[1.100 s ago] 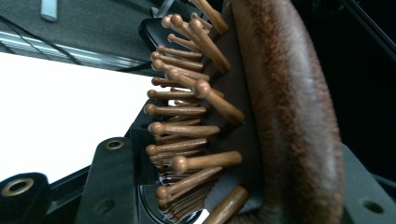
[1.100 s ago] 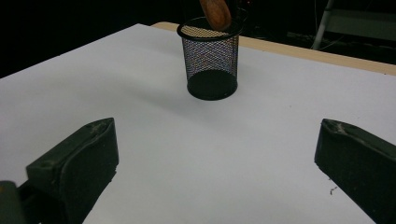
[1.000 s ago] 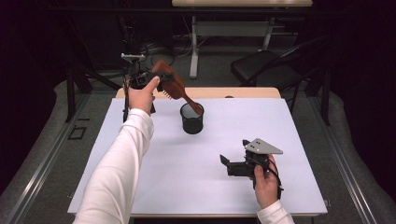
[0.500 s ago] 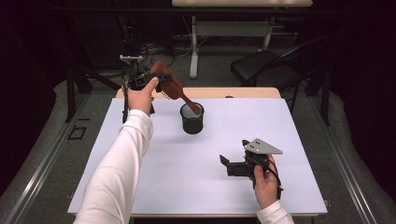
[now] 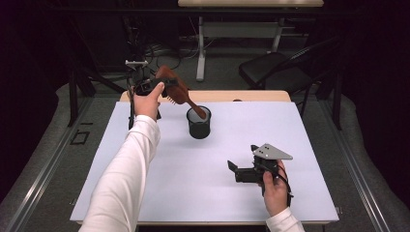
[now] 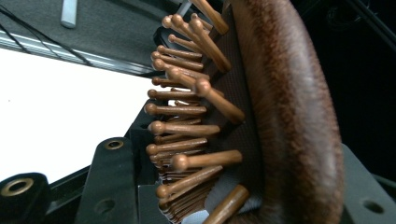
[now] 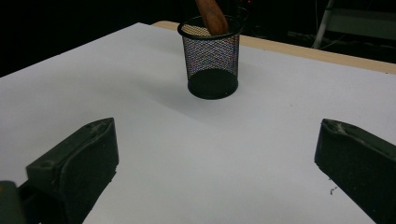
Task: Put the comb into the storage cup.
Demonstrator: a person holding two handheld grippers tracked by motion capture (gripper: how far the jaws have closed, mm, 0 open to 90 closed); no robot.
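Hairbrush handle tip inside black mesh cup on table.

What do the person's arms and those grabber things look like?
Both arms wear white sleeves. The left gripper and right gripper are black, each with two chunky black jaws. A grey three-cornered plate sits on the right one, and a black cable trails from it.

Mesh cup on white table

Dark room: black chair behind white table.
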